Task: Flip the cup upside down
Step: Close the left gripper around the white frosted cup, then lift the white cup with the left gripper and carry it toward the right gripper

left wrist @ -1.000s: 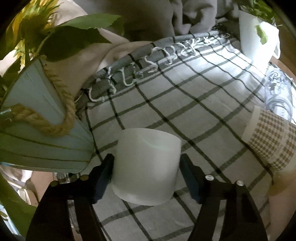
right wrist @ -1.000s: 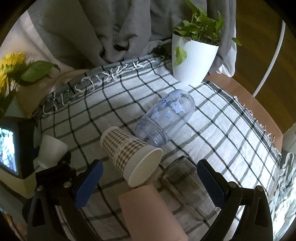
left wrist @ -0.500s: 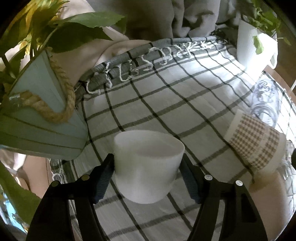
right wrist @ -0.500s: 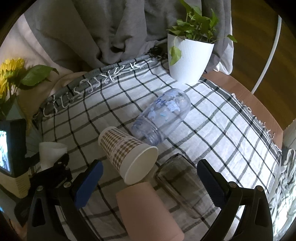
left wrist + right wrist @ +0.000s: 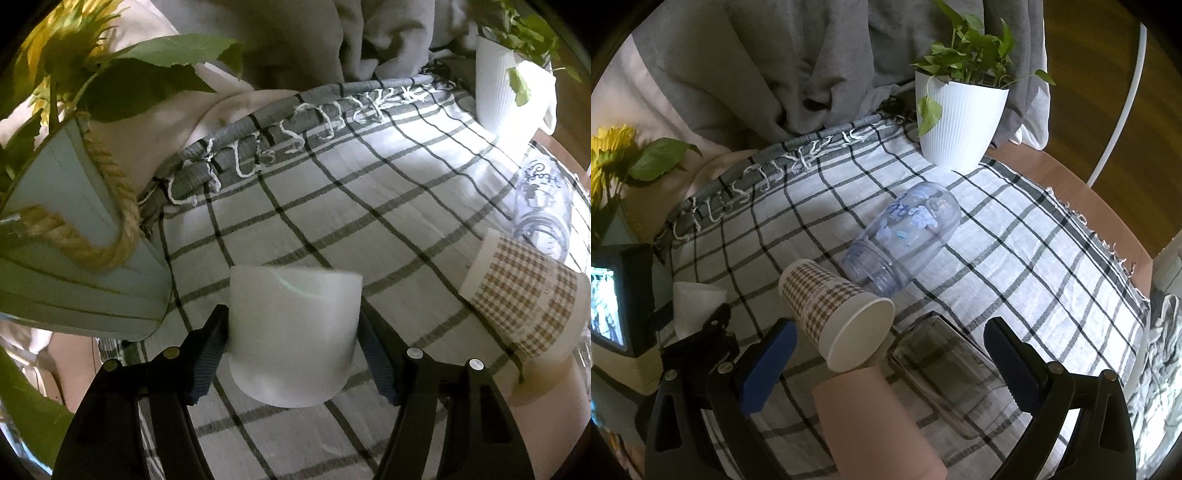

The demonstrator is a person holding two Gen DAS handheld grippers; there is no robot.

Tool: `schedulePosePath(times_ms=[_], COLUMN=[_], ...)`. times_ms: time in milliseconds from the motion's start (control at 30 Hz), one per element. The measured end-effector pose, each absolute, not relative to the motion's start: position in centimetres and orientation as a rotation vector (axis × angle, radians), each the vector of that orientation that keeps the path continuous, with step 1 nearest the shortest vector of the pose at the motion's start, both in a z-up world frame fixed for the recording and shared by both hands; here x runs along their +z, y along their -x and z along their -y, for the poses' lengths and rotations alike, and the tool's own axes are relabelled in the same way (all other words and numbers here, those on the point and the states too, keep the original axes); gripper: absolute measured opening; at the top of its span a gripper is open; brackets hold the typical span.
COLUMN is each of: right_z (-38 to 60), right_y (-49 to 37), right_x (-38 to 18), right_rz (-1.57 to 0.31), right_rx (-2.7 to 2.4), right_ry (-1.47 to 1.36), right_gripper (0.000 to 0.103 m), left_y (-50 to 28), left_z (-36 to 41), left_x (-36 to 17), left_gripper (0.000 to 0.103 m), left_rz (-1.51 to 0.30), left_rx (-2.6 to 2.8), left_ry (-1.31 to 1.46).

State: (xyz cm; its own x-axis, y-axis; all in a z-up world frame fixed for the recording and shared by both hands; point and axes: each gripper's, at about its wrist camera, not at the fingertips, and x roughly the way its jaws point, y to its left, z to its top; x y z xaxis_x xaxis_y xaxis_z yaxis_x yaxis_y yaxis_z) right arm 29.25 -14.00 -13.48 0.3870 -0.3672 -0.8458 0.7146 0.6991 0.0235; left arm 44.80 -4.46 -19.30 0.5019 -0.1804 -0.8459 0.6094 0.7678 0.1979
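The left gripper (image 5: 293, 341) was closed on the white cup (image 5: 293, 334), its blue pads pressed against the cup's two sides, with the cup held over the checked cloth (image 5: 369, 206) near the pale blue planter (image 5: 66, 236). The right gripper (image 5: 886, 362) hung wide open and held nothing, above a pink cup (image 5: 875, 424) and a dark glass (image 5: 953, 373) lying on the worktop. Just beyond them lay a houndstooth paper cup (image 5: 834, 314) and a clear printed tumbler (image 5: 905, 236), both on their sides and touching.
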Motion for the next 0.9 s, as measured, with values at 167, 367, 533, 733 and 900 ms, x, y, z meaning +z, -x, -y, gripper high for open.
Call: schedulePosePath(times_ms=[167, 367, 533, 733, 900], right_z=[14.2, 14.4, 14.3, 14.2, 14.3], right_y=[-29.7, -29.8, -29.7, -29.6, -29.1], right_x=[-14.0, -14.4, -14.2, -14.0, -13.3], right_rz=[-0.957, -0.968, -0.951, -0.951, -0.942], right_rx=[-0.722, -0.732, -0.742, -0.731, -0.718], right_ry=[-0.451, -0.456, -0.462, -0.443, -0.423], right_gripper=[0.102, 0.102, 0.102, 0.102, 0.102], left_y=[-45.4, -46.3, -46.5, -45.4, -44.4], left_z=[4.4, 4.5, 3.9, 4.1, 3.9], left_x=[-20.0, -21.7, -21.7, -20.6, -18.9], left_gripper=[0.067, 0.066, 0.066, 0.066, 0.066], left_rz=[-0.924, -0.957, -0.977, -0.971, -0.979], left_rx=[-0.505, -0.485, -0.507, -0.53, -0.525], left_ry=[-0.5, -0.504, -0.429, -0.436, -0.438])
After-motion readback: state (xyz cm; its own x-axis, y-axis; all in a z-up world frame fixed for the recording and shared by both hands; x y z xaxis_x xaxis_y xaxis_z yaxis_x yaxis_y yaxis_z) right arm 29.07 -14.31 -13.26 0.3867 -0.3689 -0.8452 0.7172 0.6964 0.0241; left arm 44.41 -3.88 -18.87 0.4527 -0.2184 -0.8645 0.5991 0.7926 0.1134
